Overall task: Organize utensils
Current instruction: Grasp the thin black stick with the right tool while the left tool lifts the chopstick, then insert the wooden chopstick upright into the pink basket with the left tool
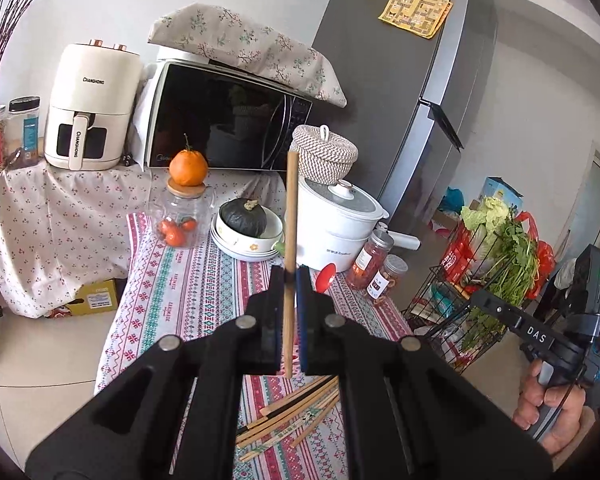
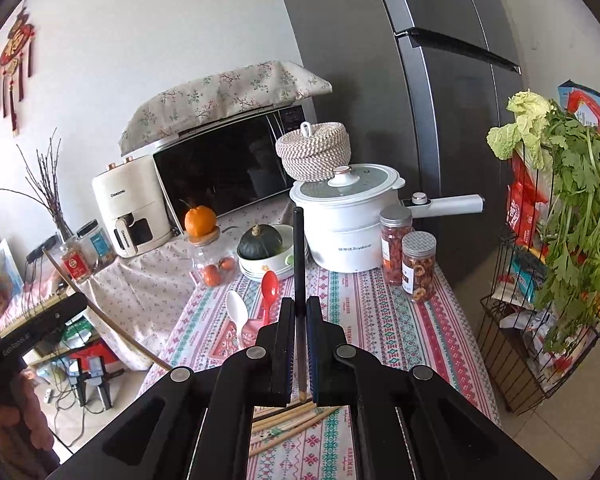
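1. Your left gripper (image 1: pixel 291 276) is pinching a pale wooden chopstick (image 1: pixel 291 216) between nearly closed jaws, the stick standing upright above the patterned tablecloth (image 1: pixel 188 280).
2. Your right gripper (image 2: pixel 300 308) is clamping a dark chopstick (image 2: pixel 299 256) the same way, jaws almost together, its tan tip showing below the pads.
3. Only the right view is showing the white spoon (image 2: pixel 236 312) lying beside the red spoon (image 2: pixel 269 290); the left view is catching just the red spoon's glossy bowl.
4. Loose bamboo chopsticks (image 1: pixel 296 416) are lying fanned on the cloth beneath both grippers.
5. The left view is showing your right hand (image 1: pixel 552 408) gripping its handle; the right view is showing the pale stick as a thin slanted line at left.
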Motion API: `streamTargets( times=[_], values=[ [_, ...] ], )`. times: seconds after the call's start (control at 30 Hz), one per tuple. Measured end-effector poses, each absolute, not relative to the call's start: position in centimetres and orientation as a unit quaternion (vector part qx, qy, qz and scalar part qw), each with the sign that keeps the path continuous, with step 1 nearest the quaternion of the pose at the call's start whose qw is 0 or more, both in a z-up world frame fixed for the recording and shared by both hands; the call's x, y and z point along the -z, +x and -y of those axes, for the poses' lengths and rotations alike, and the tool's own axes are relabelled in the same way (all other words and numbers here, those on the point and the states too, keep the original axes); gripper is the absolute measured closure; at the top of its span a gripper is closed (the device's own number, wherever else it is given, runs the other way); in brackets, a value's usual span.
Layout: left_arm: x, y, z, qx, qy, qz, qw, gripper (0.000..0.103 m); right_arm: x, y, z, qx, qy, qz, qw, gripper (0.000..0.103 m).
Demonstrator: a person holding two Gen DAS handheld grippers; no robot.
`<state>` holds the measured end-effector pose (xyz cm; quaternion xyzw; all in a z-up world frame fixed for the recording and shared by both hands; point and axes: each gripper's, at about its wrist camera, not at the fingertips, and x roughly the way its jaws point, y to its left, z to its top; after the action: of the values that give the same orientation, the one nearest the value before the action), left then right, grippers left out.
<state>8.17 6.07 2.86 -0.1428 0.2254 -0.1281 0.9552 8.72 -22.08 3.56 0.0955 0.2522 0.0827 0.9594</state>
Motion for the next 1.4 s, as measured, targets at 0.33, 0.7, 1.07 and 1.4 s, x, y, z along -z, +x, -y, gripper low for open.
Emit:
streamTargets(
  times=[0.33, 0.7, 1.07, 1.4],
  values=[
    [-2.9, 10.5, -4.5, 0.117, -0.153, -0.194, 0.962, 0.097, -3.9, 9.5, 21.6, -0.093, 0.092, -0.257, 0.957, 0.098],
    [-1.0, 13.9, -0.4, 0.128, -0.070, -0.221, 0.964, 0.097, -3.5, 10.5, 22.3, -0.090, 0.103, -0.264, 0.955, 0.098],
    [1.9, 17.2, 0.3, 0.114, -0.057, -0.289, 0.949, 0.097, -2.7, 11.5, 22.0, -0.092, 0.100, -0.274, 0.952, 0.098],
    [1.1, 16.9, -0.8, 0.103, -0.082, -0.291, 0.948, 0.052, -2.9, 11.6, 21.4, -0.096, 0.098, -0.270, 0.953, 0.098]
  ],
)
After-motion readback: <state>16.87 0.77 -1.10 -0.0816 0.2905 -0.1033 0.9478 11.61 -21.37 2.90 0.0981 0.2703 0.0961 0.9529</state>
